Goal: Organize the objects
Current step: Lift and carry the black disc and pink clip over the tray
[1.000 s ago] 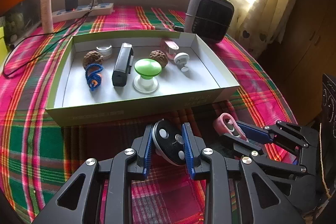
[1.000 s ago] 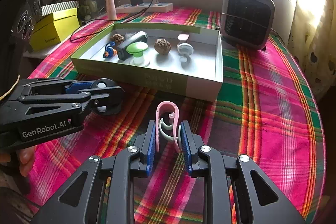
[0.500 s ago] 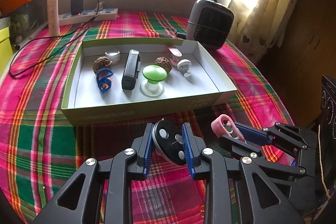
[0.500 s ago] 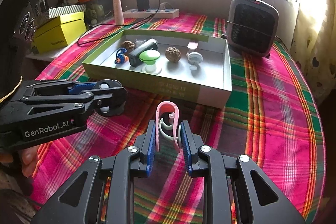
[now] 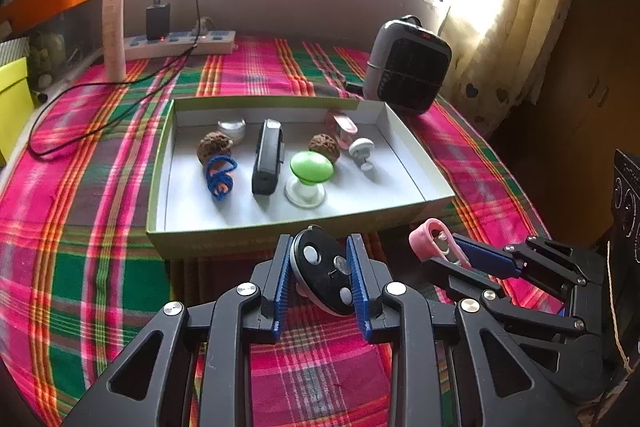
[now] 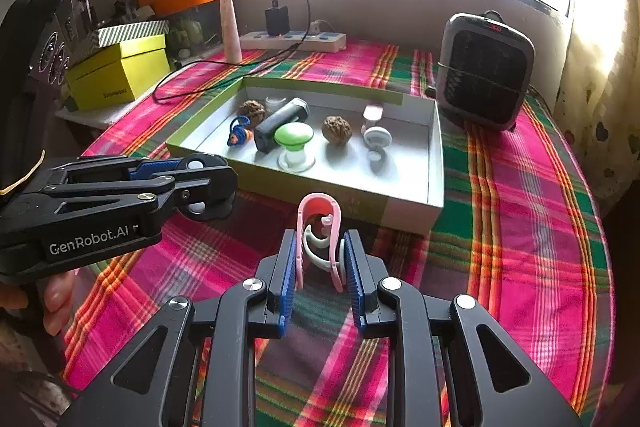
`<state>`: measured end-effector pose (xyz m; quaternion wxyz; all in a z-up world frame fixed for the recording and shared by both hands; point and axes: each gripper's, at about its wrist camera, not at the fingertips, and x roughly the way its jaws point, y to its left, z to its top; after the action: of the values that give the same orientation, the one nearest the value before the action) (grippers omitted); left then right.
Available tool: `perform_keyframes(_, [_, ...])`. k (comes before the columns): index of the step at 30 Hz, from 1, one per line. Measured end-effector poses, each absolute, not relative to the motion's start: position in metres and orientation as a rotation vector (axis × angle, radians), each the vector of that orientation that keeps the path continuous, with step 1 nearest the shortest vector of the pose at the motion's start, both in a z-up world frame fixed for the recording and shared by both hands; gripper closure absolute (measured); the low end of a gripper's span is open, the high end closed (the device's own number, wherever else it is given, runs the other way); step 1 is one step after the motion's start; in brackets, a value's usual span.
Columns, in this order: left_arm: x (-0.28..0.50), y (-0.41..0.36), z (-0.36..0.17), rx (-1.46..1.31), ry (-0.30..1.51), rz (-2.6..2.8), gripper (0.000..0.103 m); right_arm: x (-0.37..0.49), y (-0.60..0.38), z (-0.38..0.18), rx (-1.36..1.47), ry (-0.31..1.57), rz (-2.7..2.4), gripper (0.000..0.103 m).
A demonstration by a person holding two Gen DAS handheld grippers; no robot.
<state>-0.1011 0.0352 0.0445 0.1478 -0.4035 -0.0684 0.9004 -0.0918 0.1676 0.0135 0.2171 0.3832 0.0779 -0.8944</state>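
My left gripper is shut on a black round disc with white dots, held above the cloth just in front of the green-rimmed box. My right gripper is shut on a pink clip with a white inner part, also short of the box. Inside the box lie two walnuts, a blue coiled toy, a black bar, a green-topped knob, a white knob, a pink piece and a white cap.
A dark heater stands behind the box at the right. A power strip with a charger and cable lies at the back, beside a pale tube. A yellow box sits at the left. Plaid cloth covers the table.
Both views have drawn back and up a little, so the box looks smaller and farther. Each gripper keeps its hold on its object.
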Motion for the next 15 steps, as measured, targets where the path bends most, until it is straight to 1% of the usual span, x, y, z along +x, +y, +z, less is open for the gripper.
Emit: perform_keyframes(15, [-0.128, 0.015, 0.051, -1.157, -0.220, 2.637, 0.078, -0.122, 0.167, 0.020, 1.051, 0.204, -2.500, 0.079])
